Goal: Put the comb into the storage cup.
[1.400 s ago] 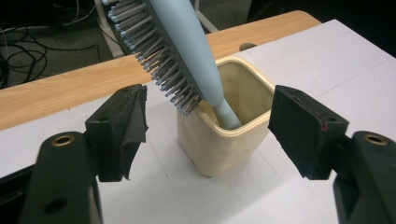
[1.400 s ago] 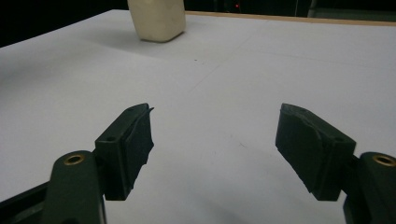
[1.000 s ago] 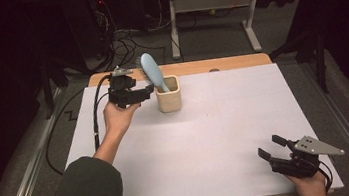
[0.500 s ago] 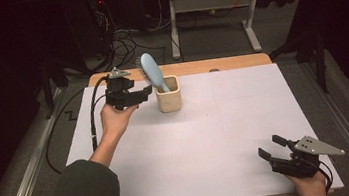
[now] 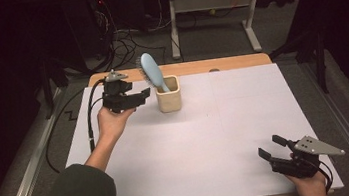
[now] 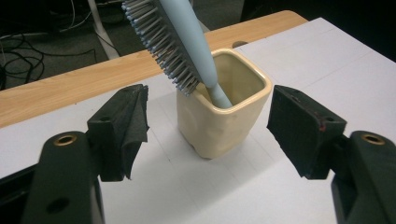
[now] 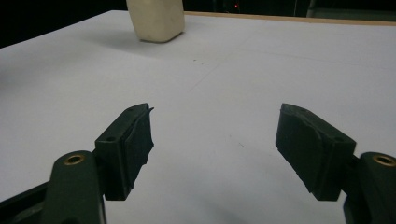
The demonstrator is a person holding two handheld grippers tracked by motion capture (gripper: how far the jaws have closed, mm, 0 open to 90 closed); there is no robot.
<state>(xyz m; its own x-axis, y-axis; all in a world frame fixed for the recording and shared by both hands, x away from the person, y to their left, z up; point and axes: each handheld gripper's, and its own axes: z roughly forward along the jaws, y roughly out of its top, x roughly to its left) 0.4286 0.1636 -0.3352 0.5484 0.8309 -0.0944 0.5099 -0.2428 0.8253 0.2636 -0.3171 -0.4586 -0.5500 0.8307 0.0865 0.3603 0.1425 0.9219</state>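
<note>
A cream square cup (image 5: 168,95) stands at the back of the white table, left of centre. A light blue hairbrush (image 5: 150,70) stands in it handle down, leaning back and left, bristles toward the left. My left gripper (image 5: 145,94) hangs just left of the cup, open, with nothing between its pads. In the left gripper view the cup (image 6: 223,113) sits a little beyond the open jaws with the brush (image 6: 180,39) rising from it. My right gripper (image 5: 271,147) rests near the front right corner, open and empty; its view shows the cup (image 7: 155,19) far off.
The white sheet (image 5: 217,138) covers the table, with a wooden strip (image 5: 194,67) along the far edge. Cables (image 5: 120,41) and a metal stand's legs (image 5: 212,28) lie on the floor behind. A black cable (image 5: 89,118) trails from the left gripper off the table's left side.
The left gripper has edged slightly away from the cup, toward the left. The right gripper, cup and brush have not moved.
</note>
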